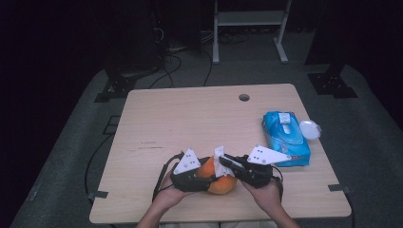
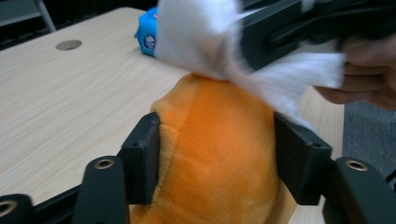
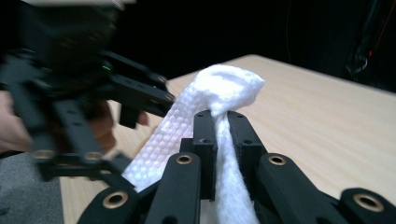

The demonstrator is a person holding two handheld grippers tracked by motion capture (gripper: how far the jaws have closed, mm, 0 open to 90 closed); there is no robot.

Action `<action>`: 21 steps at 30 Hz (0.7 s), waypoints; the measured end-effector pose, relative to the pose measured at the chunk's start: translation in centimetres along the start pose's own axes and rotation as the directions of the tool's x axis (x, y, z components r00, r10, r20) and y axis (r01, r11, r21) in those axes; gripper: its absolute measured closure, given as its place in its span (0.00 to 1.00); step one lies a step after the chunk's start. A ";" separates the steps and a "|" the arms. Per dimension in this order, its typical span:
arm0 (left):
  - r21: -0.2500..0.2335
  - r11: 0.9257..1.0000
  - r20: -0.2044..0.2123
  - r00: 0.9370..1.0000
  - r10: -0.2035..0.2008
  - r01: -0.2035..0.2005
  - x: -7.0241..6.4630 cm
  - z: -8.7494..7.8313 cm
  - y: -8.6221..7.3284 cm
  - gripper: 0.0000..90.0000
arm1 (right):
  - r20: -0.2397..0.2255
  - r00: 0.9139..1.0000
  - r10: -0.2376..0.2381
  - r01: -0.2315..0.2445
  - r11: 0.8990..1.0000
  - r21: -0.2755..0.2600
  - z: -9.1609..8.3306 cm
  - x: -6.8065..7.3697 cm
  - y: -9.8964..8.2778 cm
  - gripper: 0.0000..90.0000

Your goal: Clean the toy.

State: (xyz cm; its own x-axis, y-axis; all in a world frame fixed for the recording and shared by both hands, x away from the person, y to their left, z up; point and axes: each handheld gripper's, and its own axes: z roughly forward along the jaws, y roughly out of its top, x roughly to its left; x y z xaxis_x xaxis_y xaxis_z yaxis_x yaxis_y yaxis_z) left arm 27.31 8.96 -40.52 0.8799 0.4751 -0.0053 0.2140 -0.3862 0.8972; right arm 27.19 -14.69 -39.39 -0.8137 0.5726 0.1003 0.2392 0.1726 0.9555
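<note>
An orange plush toy (image 1: 221, 184) sits near the table's front edge. My left gripper (image 1: 203, 174) is shut on it: in the left gripper view both black pads (image 2: 145, 154) press into the plush (image 2: 219, 135) from either side. My right gripper (image 1: 224, 162) comes in from the right, shut on a white wipe (image 1: 218, 156). In the right gripper view the wipe (image 3: 224, 86) is pinched between the closed jaws and bunches above their tips. The wipe (image 2: 201, 37) lies against the top of the plush, with the right gripper (image 2: 289, 28) just over it.
A blue pack of wipes (image 1: 285, 137) lies at the table's right side, its round white lid (image 1: 310, 129) flipped open. A cable hole (image 1: 244, 97) is near the far edge. The wooden tabletop (image 1: 180, 123) stretches bare to the left and back.
</note>
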 end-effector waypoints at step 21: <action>-0.036 0.999 0.004 1.000 0.004 -0.004 0.1 -0.1 -0.3 0.42 | 0.073 0.995 0.069 -0.071 0.997 0.027 -0.9 -2.4 -0.8 0.91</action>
State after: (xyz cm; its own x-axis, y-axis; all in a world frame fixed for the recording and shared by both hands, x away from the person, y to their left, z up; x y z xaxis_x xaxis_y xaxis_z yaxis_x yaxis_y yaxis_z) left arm 27.27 9.24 -40.77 0.8823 0.4706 -0.0036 0.1953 -0.3592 0.9126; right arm 28.45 -16.87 -40.17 -0.7543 0.6403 0.1452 0.3106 0.1531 0.9381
